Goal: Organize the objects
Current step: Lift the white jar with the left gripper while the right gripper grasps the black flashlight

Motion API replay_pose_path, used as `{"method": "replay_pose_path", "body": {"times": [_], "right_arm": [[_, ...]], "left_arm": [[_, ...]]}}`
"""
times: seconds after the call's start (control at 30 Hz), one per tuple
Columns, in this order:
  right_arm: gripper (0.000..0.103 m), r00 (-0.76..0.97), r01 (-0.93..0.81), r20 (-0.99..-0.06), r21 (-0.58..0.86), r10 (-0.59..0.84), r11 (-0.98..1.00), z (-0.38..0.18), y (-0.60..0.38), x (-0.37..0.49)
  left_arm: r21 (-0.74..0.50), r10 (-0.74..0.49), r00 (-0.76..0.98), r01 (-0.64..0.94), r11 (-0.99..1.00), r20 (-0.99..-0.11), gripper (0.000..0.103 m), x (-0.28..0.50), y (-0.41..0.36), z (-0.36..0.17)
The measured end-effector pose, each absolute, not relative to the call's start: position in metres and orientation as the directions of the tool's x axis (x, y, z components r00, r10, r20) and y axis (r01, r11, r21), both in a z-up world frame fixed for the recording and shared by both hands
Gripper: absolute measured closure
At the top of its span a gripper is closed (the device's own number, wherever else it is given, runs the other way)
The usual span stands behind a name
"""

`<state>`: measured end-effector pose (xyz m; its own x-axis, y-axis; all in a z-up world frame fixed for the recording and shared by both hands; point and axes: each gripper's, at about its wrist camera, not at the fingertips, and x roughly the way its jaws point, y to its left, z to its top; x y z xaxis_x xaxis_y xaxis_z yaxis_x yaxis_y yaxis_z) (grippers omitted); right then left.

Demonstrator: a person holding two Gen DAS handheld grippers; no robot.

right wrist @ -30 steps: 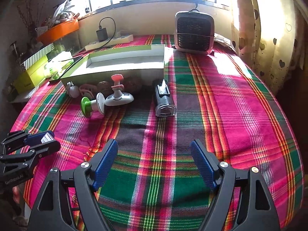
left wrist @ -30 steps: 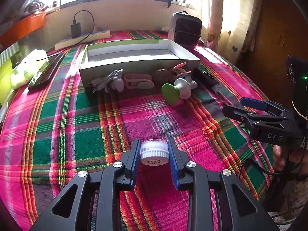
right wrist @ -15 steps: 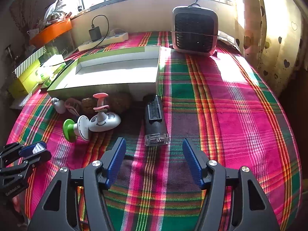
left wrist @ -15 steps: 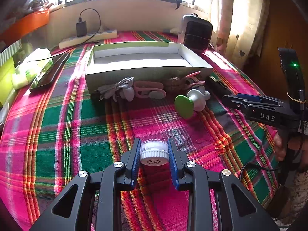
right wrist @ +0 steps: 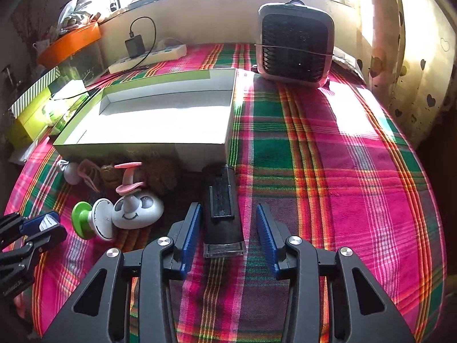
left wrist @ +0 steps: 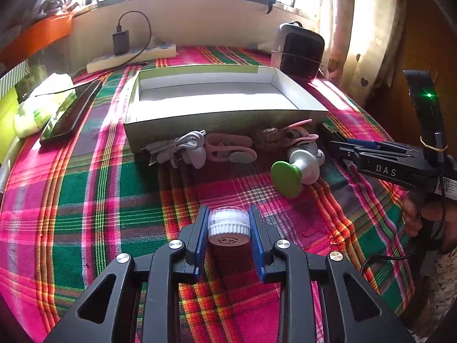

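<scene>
Claws are working a plaid-covered tabletop point(right wrist: 328, 148) as a person sorts small items toward an open white box point(right wrist: 200, 148) at twelve o'clock.

The left claw point(left wrist: 228, 227) is clamping a small ribbed-cap jar point(left wrist: 228, 225) by its sides, both blue pads pressing on it, above the cloth at six o'clock in the left view. The jar is looking light and rigid; its cap ridges are probably giving the pads some bite, though the smooth clear body could slip if squeezed off-centre.

The right claw point(right wrist: 228, 233) is closing around a black torch point(right wrist: 221, 208) lying on the cloth just in front of the box's near right corner, lens end toward the camera. The torch is sitting between the pads, which are not yet visibly touching it. It is appearing stiff, hard-shelled and probably the heaviest piece here. A hold across the barrel near its middle, behind the clear lens, would likely be keeping it from tipping; the ridged switch panel on top is facing up and away from the pads.

At nine o'clock of the torch, a green-tipped white toy point(right wrist: 94, 218), a smiling white dome point(right wrist: 137, 207) and a coiled cable point(left wrist: 182, 145) are waiting beside the box wall. A black fan point(right wrist: 295, 45) is standing at one o'clock.
</scene>
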<state>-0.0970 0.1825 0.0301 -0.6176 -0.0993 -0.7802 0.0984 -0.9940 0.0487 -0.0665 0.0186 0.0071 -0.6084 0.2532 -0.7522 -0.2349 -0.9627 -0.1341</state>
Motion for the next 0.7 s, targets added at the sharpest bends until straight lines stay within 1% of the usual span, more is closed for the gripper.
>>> {"method": "replay_pose_path", "body": {"times": [0.1, 0.13, 0.17, 0.7], "right_arm": [[0.07, -0.619, 0.098, -0.78, 0.039, -0.091, -0.994, 0.03, 0.1806, -0.0981], [0.074, -0.619, 0.098, -0.78, 0.038, -0.09, -0.994, 0.03, 0.1805, -0.0983], [0.074, -0.619, 0.098, -0.78, 0.035, -0.089, -0.995, 0.03, 0.1801, -0.0986], [0.074, -0.626, 0.084, -0.774, 0.06, -0.1, -0.995, 0.0357, 0.1785, -0.0913]], "left_arm": [[-0.134, 0.254, -0.608, -0.236, -0.963, -0.753, 0.078, -0.0687, 0.0185, 0.0072], [-0.134, 0.254, -0.607, -0.236, -0.962, -0.753, 0.078, -0.0693, 0.0185, 0.0071], [-0.135, 0.254, -0.606, -0.236, -0.962, -0.753, 0.078, -0.0695, 0.0185, 0.0071], [-0.137, 0.257, -0.608, -0.237, -0.962, -0.751, 0.078, -0.0743, 0.0186, 0.0085]]}}
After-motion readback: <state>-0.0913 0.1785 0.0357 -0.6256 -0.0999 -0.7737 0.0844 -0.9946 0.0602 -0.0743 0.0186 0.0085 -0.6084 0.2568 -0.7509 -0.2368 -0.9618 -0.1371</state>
